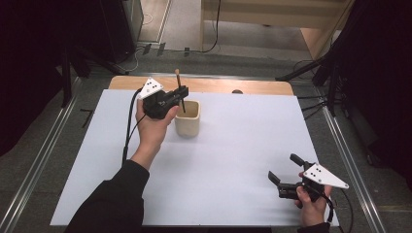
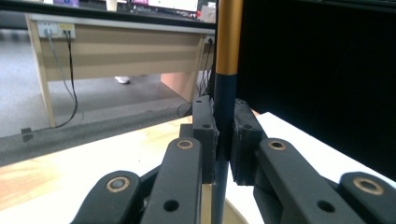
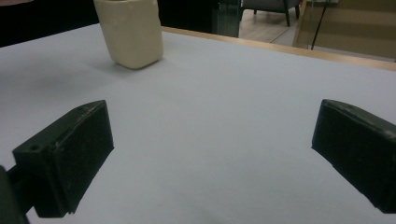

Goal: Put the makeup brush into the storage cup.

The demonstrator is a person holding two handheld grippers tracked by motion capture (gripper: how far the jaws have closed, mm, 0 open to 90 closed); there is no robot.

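Holding a thin stick (image 2: pixel 228 70) upright, the left gripper (image 1: pixel 182 94) has its jaws clamped tight on the dark lower part, with the orange-gold upper part rising well above them. The stick's bottom end drops below the jaws into the cream cup (image 1: pixel 187 118) sitting right under them.

What I'd worry about: the cup looks light, so if the stick leans or drags on the rim it could tip or scoot the cup. A slanted grip could also let the stick pivot between the pads.

The right gripper (image 1: pixel 286 177) hangs with jaws spread wide and nothing between them, the cup well ahead of them and off to their left in the right gripper view. Plenty of bare white table (image 1: pixel 233 160) lies between the two grippers, though the right one sits near the table's near edge.
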